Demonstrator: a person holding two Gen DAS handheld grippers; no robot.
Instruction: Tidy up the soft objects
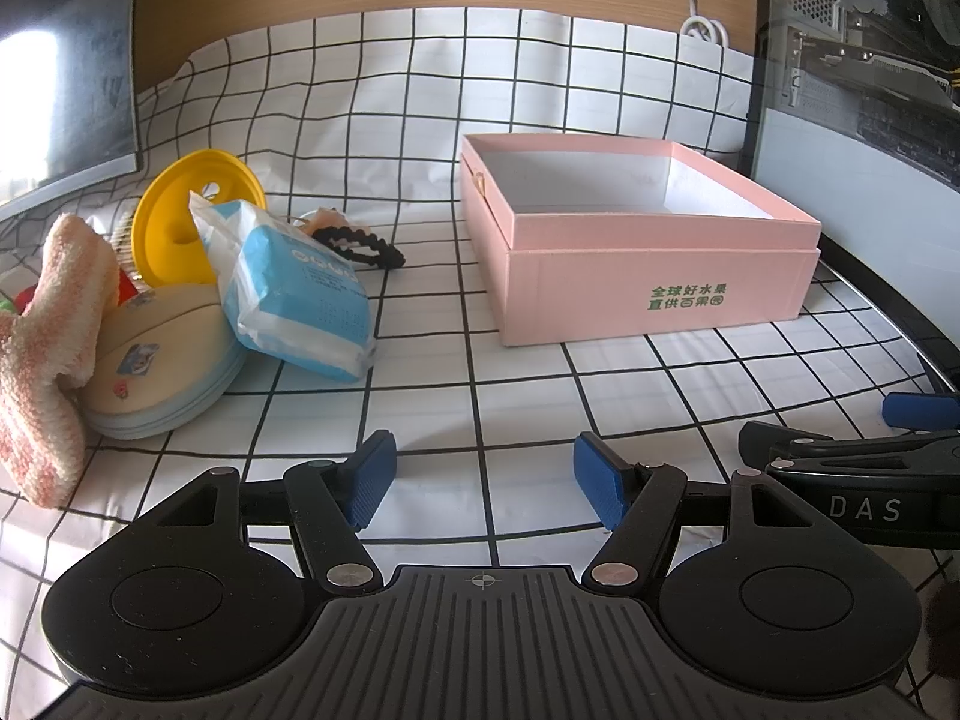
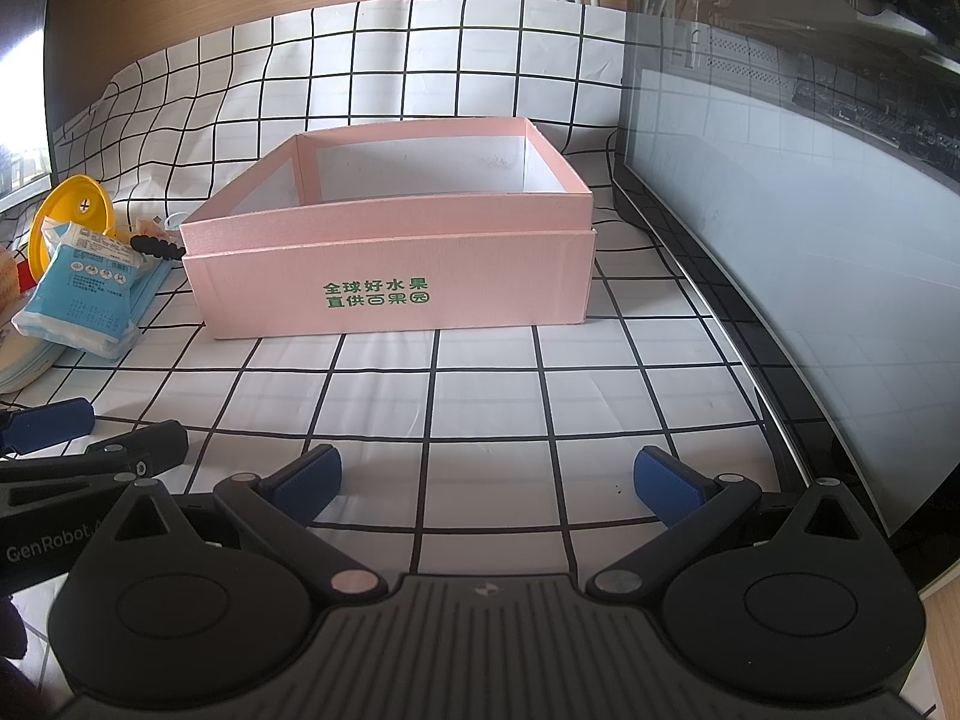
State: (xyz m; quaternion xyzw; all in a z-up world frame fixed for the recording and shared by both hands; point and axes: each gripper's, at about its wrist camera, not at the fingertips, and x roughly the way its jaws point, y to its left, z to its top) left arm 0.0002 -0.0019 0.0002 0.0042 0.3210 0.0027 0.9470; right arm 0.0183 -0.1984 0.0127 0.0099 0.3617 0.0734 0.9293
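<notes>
A grid-patterned white tablecloth (image 1: 420,360) covers the table. The open pink cardboard box (image 1: 654,294) sits on it right of centre, with nothing inside. Left of the box lies a cluster: a blue-and-white plastic tissue packet (image 1: 300,294) leans on a round cream cushion (image 1: 162,360), a yellow plastic disc (image 1: 180,210) stands behind them, a black braided hair tie (image 1: 360,243) lies behind the packet, and a pink fluffy towel (image 1: 48,348) is farthest left.

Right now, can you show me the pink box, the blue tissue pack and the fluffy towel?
pink box (image 2: 390,294), right wrist view, front wall.
blue tissue pack (image 1: 300,306), left wrist view, printed face.
fluffy towel (image 1: 54,324), left wrist view, middle fold.
</notes>
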